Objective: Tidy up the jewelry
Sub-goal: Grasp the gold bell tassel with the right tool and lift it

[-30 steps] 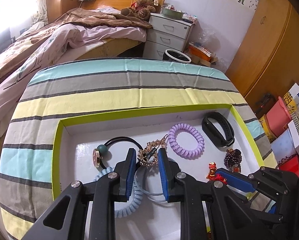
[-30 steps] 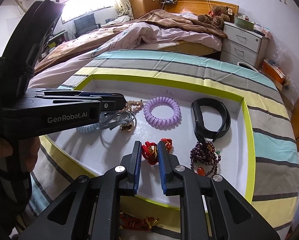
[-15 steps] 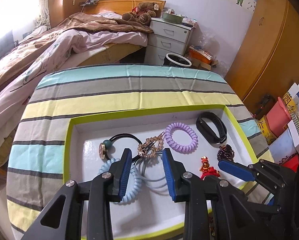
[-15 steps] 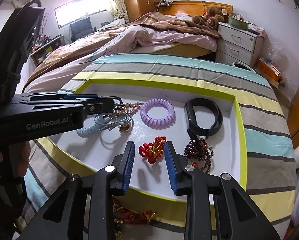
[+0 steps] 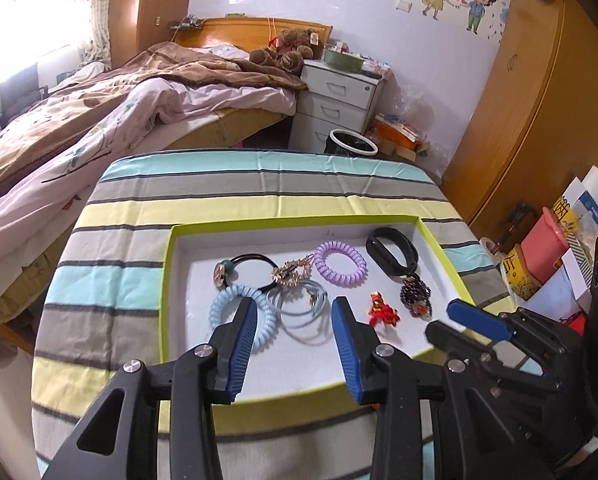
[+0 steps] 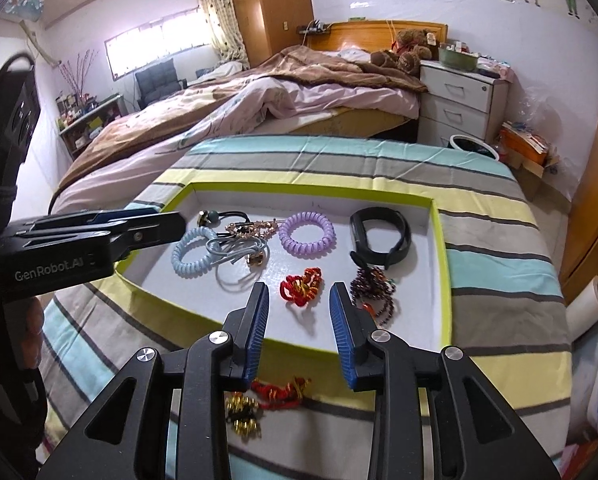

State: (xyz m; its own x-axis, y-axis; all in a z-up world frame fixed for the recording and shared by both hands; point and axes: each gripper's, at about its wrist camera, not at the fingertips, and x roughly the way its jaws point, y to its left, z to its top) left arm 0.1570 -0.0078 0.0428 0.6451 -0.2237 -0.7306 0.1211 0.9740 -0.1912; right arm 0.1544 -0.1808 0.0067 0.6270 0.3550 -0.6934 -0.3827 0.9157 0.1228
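A shallow white tray with a lime-green rim (image 5: 167, 280) sits on the table, which is covered by a striped cloth (image 5: 259, 184). Both grippers hover over its near edge, and neither holds anything. The left gripper (image 5: 295, 312) has its blue-padded jaws spreading apart, with only air between them; beyond them lie a pale blue coil hair tie (image 5: 223, 304) and a loop of grey-blue cord (image 5: 299, 308). The right gripper (image 6: 299, 300) is likewise opening, its jaws parted and bare, and a red knotted charm (image 6: 301, 284) lies on the tray floor just past them.

Across the tray's far half, from left to right, lie a black hair elastic with a teal bead (image 5: 235, 266), a gold openwork clip (image 5: 293, 270), a lilac coil hair tie (image 5: 341, 264) and a black wristband (image 5: 391, 250). A dark beaded bracelet (image 5: 417, 294) rests just in front of the wristband. Outside the tray, on the cloth at the near edge, lies a red cord with gold bells (image 6: 259, 400). A bed (image 5: 99, 112) and a white drawer unit (image 5: 335, 104) stand behind.
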